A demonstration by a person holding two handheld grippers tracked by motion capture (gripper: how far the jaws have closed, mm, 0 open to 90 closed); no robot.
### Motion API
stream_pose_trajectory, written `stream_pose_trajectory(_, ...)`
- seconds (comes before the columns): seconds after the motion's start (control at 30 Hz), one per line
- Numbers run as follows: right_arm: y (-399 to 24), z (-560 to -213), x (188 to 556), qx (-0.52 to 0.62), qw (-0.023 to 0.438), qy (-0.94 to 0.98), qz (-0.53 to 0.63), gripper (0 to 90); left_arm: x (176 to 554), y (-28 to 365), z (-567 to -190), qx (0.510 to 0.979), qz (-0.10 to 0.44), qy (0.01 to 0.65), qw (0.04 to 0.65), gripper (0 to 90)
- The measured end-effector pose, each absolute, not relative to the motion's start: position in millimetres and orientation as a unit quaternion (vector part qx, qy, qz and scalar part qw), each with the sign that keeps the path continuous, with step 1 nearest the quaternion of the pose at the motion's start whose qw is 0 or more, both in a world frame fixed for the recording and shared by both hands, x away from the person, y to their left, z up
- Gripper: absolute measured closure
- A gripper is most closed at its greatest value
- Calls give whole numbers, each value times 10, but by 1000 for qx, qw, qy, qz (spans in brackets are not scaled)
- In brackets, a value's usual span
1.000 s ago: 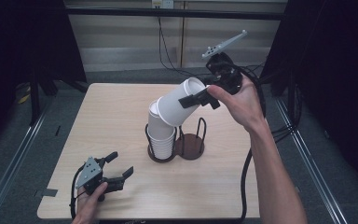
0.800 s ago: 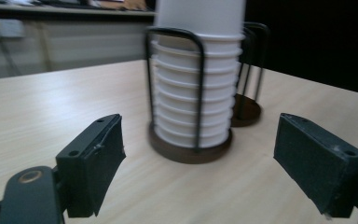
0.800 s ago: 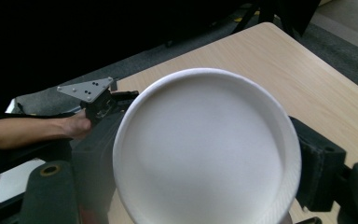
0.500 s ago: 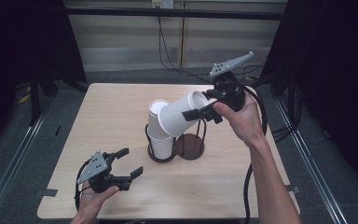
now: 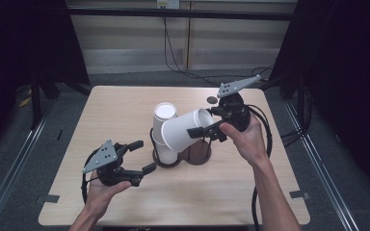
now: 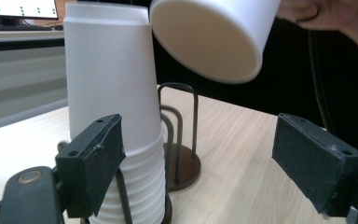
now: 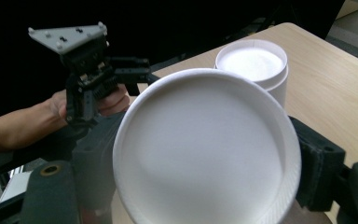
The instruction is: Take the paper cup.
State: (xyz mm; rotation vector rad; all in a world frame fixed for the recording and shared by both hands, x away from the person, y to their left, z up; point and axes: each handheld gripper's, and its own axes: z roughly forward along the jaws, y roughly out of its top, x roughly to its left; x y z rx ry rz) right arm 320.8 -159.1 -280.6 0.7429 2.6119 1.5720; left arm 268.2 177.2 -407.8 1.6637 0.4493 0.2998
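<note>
The right gripper is clenched on a white cup, one jaw on each side of its wall near the bottom. The cup hangs tilted, its open mouth facing down and left, just above the stack of upturned cups that stands in the left ring of a wire holder. The right ring is bare. The left gripper hovers above the table just left of the stack, its jaws apart with nothing between them, though the stack's lower part lies ahead of them in the left gripper view.

The main risk, as I judge it, is a knock: the cup's rim sits very near the top of the stack, and a sideways push there could tip the tall stack against the thin wire or lift it out of its ring. The tilt is a second risk. If the cup goes down at this angle, its rim may catch on the top cup's edge and jam or crumple instead of sliding on. The walls look thin, so a harder squeeze could dent the cup, while a looser one could let it slip. If the left gripper closes on the stack off-centre, it could shove the whole holder across the table
</note>
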Motion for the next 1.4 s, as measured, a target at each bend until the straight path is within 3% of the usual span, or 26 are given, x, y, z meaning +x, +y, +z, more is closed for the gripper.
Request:
stream_pose_trajectory(0.53,-1608,-3028,2930,213,-6,815,539,236,2590,1648,-3810,737,118,145,650,158)
stream_pose_trajectory(1.4,-1429,-3733,2905,206,-74,815,536,239,2636,1424,-4088,784,82,111,605,151)
